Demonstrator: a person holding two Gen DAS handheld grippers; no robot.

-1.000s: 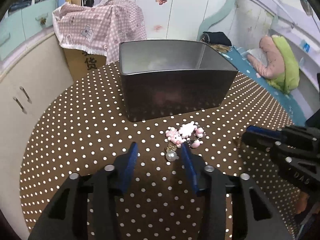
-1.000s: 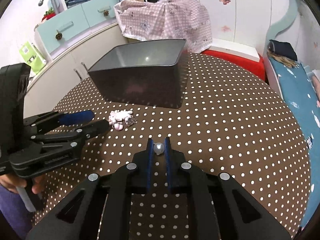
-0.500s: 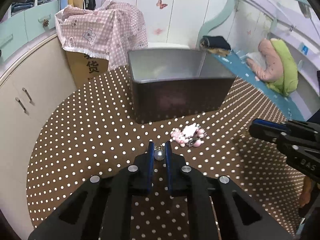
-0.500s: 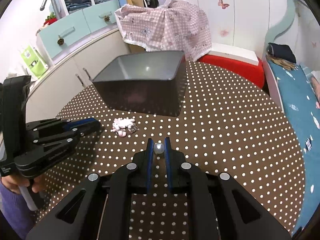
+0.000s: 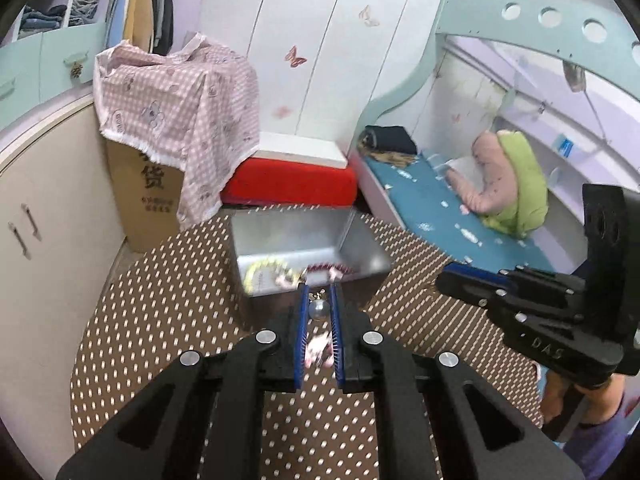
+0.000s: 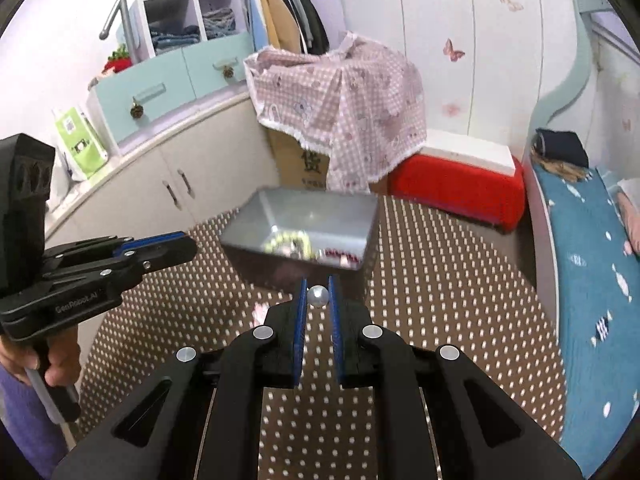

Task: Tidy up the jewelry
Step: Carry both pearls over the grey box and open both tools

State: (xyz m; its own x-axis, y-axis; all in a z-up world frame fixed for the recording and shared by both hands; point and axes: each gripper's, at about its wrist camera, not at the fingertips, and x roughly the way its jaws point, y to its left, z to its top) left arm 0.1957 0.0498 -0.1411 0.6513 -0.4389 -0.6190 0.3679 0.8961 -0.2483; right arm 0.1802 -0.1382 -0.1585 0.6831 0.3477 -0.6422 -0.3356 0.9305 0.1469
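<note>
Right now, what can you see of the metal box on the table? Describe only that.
The metal box is an open rectangular tin with no lid in view, grey and dull-shiny inside, dark on its outer walls. It stands upright on the brown polka-dot tablecloth, toward the far edge. Inside lie blurred jewelry pieces: a yellowish beaded loop and something red and white. Neither gripper touches it; both hover just short of its near wall.

Blurred jewelry [image 5: 280, 272] inside tin [image 5: 360, 240]
</note>
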